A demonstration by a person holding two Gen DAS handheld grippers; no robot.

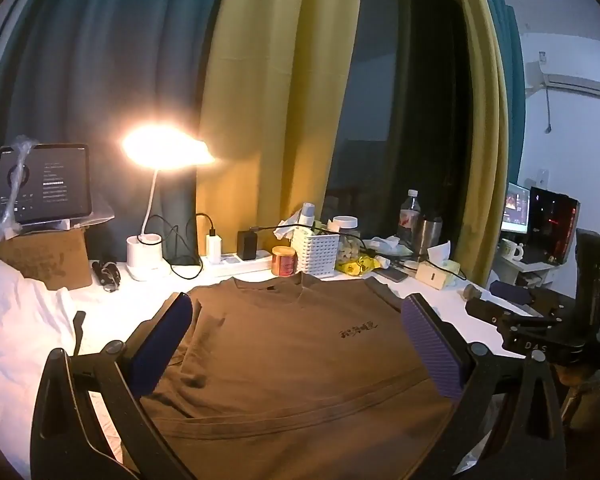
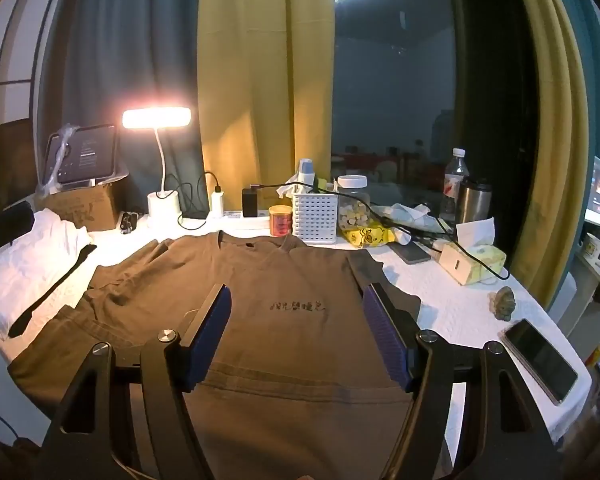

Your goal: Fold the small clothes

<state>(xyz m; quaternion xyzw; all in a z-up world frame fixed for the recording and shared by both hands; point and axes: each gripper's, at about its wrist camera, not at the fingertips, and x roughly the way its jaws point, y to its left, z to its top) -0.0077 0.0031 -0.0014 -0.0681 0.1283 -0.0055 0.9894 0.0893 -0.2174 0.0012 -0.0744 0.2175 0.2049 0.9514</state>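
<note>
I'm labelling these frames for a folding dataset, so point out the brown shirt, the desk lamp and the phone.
brown shirt point(image 2: 292, 280), right wrist view, chest above the print.
desk lamp point(image 2: 157, 117), right wrist view, lit head.
phone point(image 2: 540, 360), right wrist view, dark screen.

I can't read the brown T-shirt's chest print; its hem is cut off by both views' lower edges.

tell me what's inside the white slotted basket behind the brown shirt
In the white basket: a blue-and-white bottle and crumpled tissue poke out on top. Its walls hide anything lower.
</note>
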